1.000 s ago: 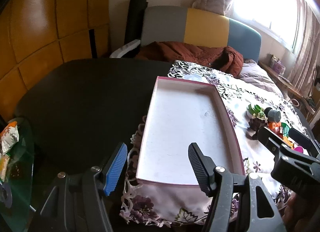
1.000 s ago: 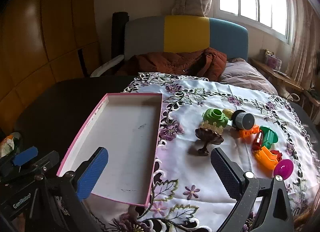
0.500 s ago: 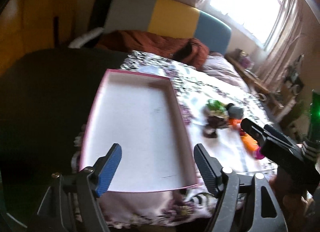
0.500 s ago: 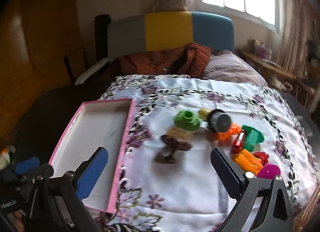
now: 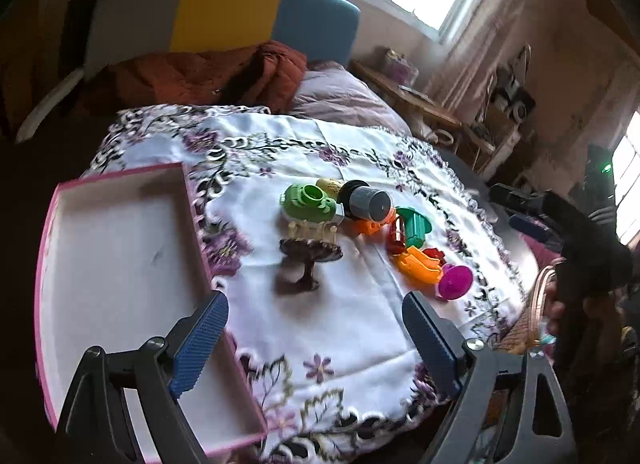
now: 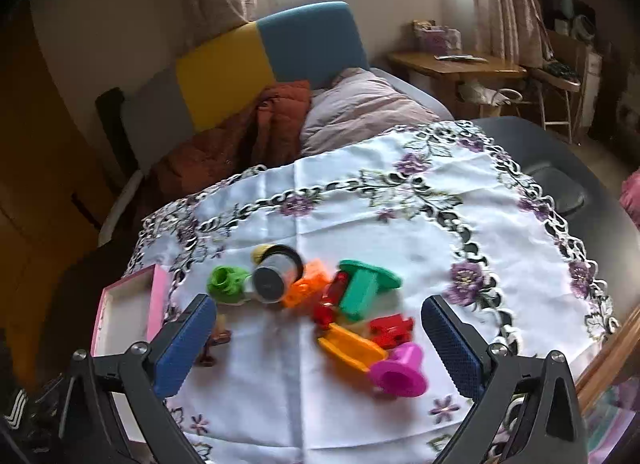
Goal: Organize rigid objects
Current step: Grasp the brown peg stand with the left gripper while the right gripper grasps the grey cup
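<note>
My left gripper [image 5: 316, 348]: lower centre of the left wrist view, jaws spread wide after just opening further, nothing between the pads, above the floral tablecloth [image 5: 360, 336].

My right gripper [image 6: 320, 348]: lower centre of the right wrist view, jaws wide apart, gripping nothing; the toys lie on the cloth beyond and between the fingers, not touched.

Pink-rimmed tray [image 5: 120, 248]: left of the left wrist view, white inside, nothing in it.

Toy cluster, centre of the cloth, pieces crowded together:
- green round block [image 5: 308, 203]
- grey cylinder [image 5: 370, 203], on its side
- dark brown pedestal stand [image 5: 310, 260], just below the green block
- teal spool [image 6: 366, 284]
- orange pieces [image 6: 352, 348]
- red pieces [image 6: 390, 330]
- magenta spool [image 6: 398, 372], nearest my right gripper

Background, upper part of both views: bed headboard [image 5: 224, 11] in grey, yellow and blue.
</note>
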